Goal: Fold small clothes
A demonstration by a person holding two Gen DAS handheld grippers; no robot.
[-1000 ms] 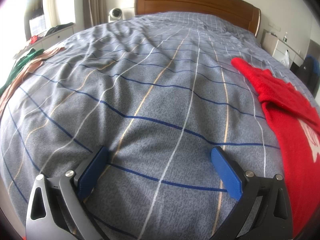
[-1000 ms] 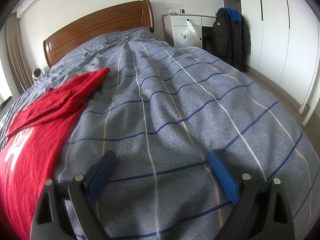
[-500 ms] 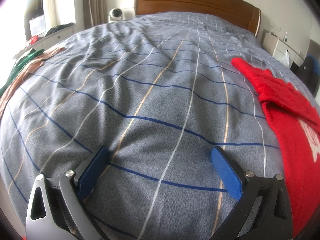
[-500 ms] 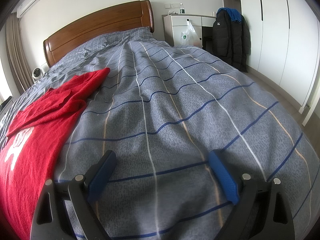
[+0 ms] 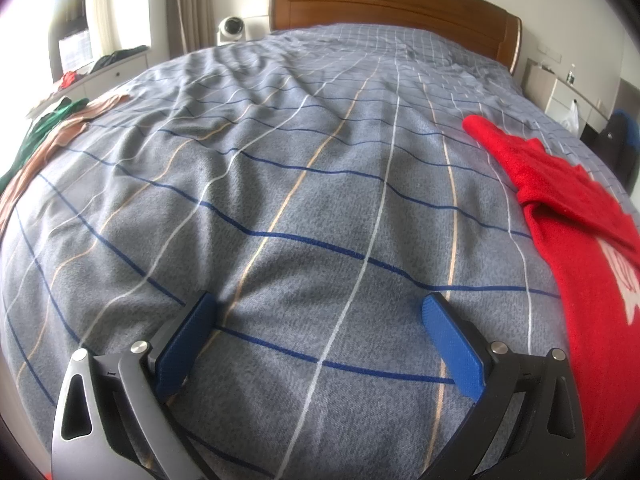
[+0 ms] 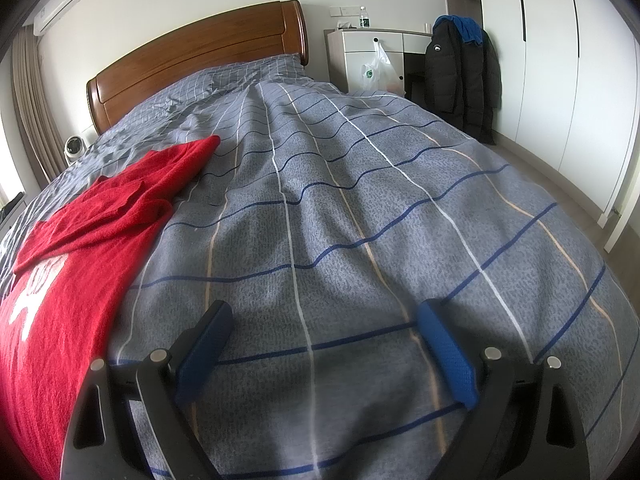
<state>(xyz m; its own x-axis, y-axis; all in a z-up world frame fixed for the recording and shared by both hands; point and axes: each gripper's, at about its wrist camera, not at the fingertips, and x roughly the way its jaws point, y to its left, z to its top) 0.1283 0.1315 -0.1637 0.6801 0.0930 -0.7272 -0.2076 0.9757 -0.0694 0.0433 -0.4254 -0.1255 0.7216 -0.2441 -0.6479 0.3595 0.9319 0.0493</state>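
A red knit sweater point(image 5: 580, 240) with a white print lies flat on the bed, at the right edge of the left wrist view and at the left of the right wrist view point(image 6: 72, 264). One sleeve is folded across its body. My left gripper point(image 5: 318, 308) is open and empty, low over bare bedcover to the left of the sweater. My right gripper point(image 6: 324, 314) is open and empty, low over bare bedcover to the right of the sweater.
The bed has a grey bedcover point(image 5: 300, 140) with blue, white and tan lines and a wooden headboard point(image 5: 392, 4). Green and tan clothes point(image 5: 44, 132) lie at its left edge. A nightstand point(image 6: 372, 56), a hanging black coat point(image 6: 460, 76) and white wardrobes point(image 6: 560, 60) stand to the right.
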